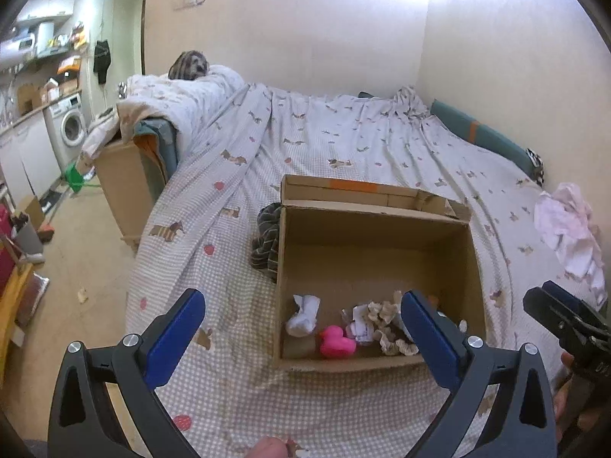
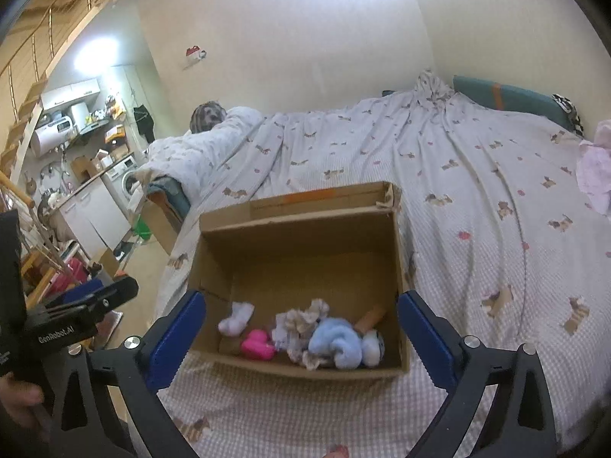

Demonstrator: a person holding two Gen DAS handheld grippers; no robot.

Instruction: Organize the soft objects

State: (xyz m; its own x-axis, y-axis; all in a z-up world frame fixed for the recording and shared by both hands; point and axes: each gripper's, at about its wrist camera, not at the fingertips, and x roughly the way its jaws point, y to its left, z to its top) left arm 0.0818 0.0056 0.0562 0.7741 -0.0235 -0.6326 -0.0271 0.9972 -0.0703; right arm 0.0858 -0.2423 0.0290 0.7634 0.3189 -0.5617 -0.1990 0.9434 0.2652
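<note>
1. Left gripper [image 1: 301,328] and right gripper [image 2: 301,328] both gape wide, holding nothing, above the bed [image 2: 477,191].
2. Cardboard box [image 2: 214,252] holds a pink toy [image 2: 257,345] and blue cloth [image 2: 338,343] at 6 o'clock.
3. Pink garment [image 1: 569,229] lies at 3 o'clock.

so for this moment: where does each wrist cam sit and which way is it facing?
Left wrist: sits on the left tool, angled down over the bed at the cardboard box; its own open blue fingers frame the view, the right tool enters at the right edge.
Right wrist: sits on the right tool, angled down at the cardboard box; the left tool and a hand show at the left edge.
Shared: box, pink toy, white sock, bed, kitchen area.
</note>
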